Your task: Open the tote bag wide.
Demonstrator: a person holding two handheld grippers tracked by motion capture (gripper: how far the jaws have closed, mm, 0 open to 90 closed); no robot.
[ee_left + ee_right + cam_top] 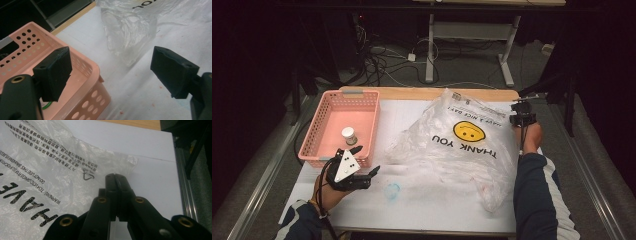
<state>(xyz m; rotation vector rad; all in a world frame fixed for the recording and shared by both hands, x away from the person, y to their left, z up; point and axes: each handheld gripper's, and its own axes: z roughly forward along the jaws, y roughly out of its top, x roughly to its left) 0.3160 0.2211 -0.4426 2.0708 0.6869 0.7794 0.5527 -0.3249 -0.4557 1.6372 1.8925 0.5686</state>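
Observation:
A clear plastic bag (462,145) printed with a yellow smiley and "THANK YOU" lies crumpled across the white table; its warning text shows in the right gripper view (50,165). My right gripper (522,112) is at the bag's far right corner, its jaws pressed together (115,177) with the film's edge pinched at their tips. A pink perforated basket (312,135) stands at the left and holds a small white-lidded jar (348,135). My left gripper (366,161) hovers open over the basket's near right corner (96,72), with nothing between its pads.
A small bluish clear item (392,191) lies on the table in front of the left gripper. The table's wooden far edge (422,92) and a metal rail (185,187) at the right bound the surface. Cables and a desk frame (472,45) lie on the floor beyond.

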